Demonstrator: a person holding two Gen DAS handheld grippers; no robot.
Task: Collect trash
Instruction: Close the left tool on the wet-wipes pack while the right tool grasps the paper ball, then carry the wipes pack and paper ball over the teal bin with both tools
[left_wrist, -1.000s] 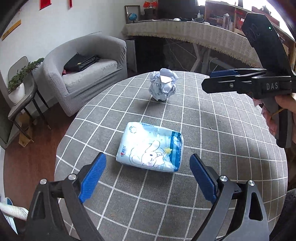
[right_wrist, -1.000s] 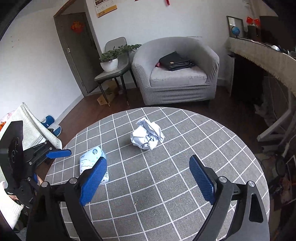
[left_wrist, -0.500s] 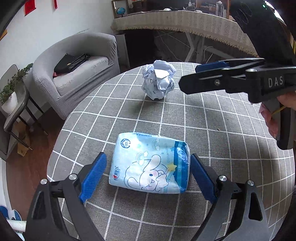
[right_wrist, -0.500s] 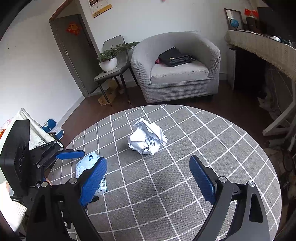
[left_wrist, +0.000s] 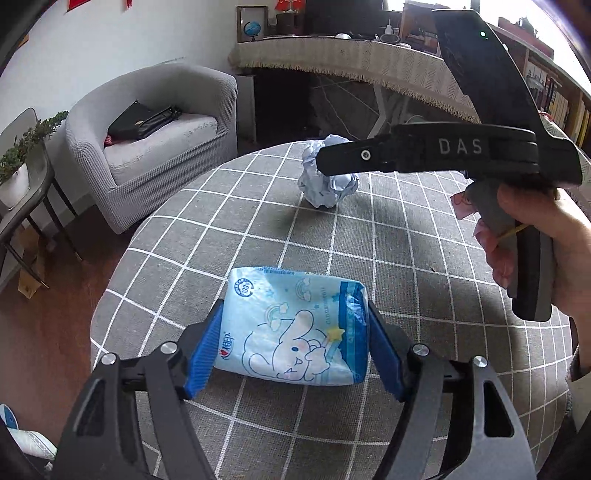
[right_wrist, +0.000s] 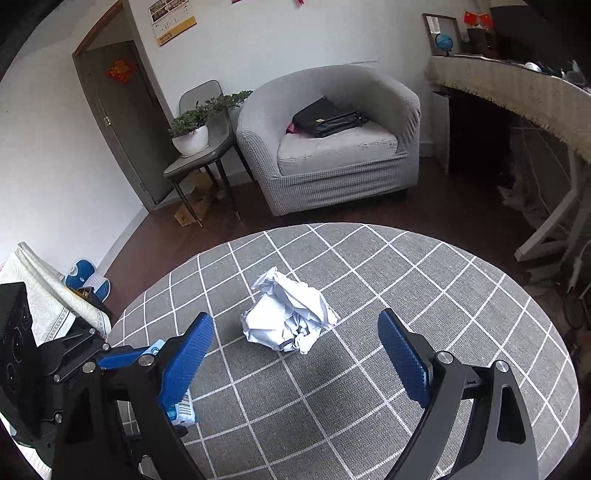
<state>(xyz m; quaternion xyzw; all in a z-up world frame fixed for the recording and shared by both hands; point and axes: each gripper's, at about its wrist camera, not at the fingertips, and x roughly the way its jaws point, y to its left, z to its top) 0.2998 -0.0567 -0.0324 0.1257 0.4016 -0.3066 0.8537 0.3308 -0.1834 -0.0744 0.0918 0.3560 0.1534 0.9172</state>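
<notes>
A light blue tissue pack with a cartoon rabbit (left_wrist: 295, 326) lies on the round grey checked table (left_wrist: 406, 258). My left gripper (left_wrist: 295, 354) has closed its blue pads against both sides of the pack. A crumpled white paper ball (right_wrist: 288, 319) sits mid-table; it also shows in the left wrist view (left_wrist: 327, 188), partly hidden by the right gripper's body. My right gripper (right_wrist: 295, 354) is open and empty, hovering just short of the ball. The left gripper's body and a corner of the pack (right_wrist: 183, 408) show at lower left in the right wrist view.
A grey armchair (right_wrist: 332, 147) with a black bag (right_wrist: 325, 118) stands beyond the table. A chair holding a potted plant (right_wrist: 192, 129) is to its left. A fringed desk (right_wrist: 517, 96) runs along the right. The table edge drops to dark wood floor.
My left gripper moved forward and closed on the tissue pack. My right gripper moved closer to the paper ball and stayed open.
</notes>
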